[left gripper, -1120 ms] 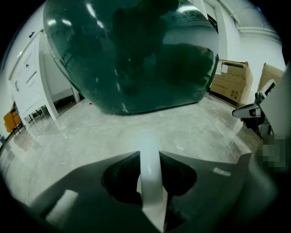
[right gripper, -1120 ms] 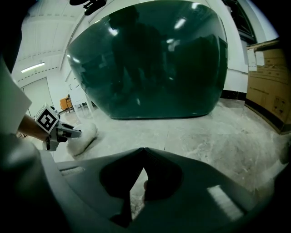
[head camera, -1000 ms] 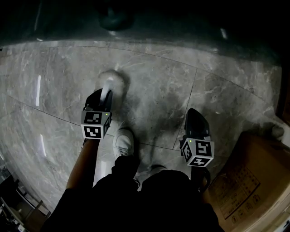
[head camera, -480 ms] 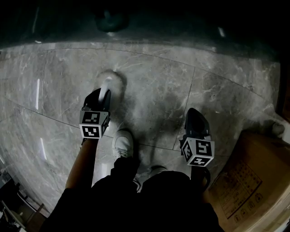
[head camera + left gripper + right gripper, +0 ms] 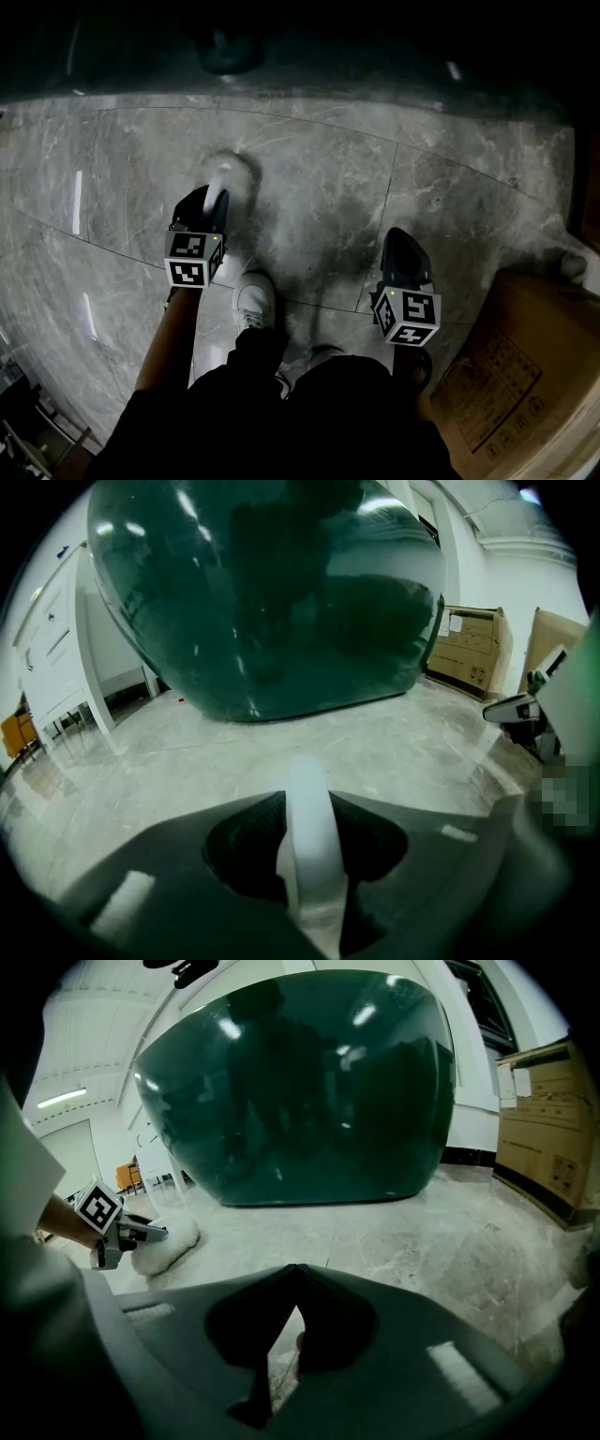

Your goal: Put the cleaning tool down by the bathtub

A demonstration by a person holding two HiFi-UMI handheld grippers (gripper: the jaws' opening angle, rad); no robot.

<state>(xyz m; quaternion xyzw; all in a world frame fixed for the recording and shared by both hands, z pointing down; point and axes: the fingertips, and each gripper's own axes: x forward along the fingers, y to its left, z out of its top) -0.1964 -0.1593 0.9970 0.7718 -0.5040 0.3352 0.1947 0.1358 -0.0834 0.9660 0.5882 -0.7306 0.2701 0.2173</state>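
The cleaning tool is a white handle [image 5: 309, 832] ending in a fluffy white head [image 5: 230, 171]. My left gripper [image 5: 212, 199] is shut on the handle, with the head pointing at the dark green bathtub [image 5: 272, 602]. In the right gripper view the fluffy head [image 5: 171, 1240] sits low, at or just above the marble floor [image 5: 319, 187], short of the bathtub [image 5: 300, 1091]. My right gripper [image 5: 399, 240] hangs to the right over the floor, its jaws [image 5: 293, 1269] shut with nothing between them.
The bathtub's base [image 5: 225, 47] runs along the top of the head view. Cardboard boxes [image 5: 520, 375] stand at the right and also show as boxes [image 5: 548, 1129] beside the tub. A person's white shoe [image 5: 253, 300] is between the grippers. A white cabinet [image 5: 56, 658] stands to the left.
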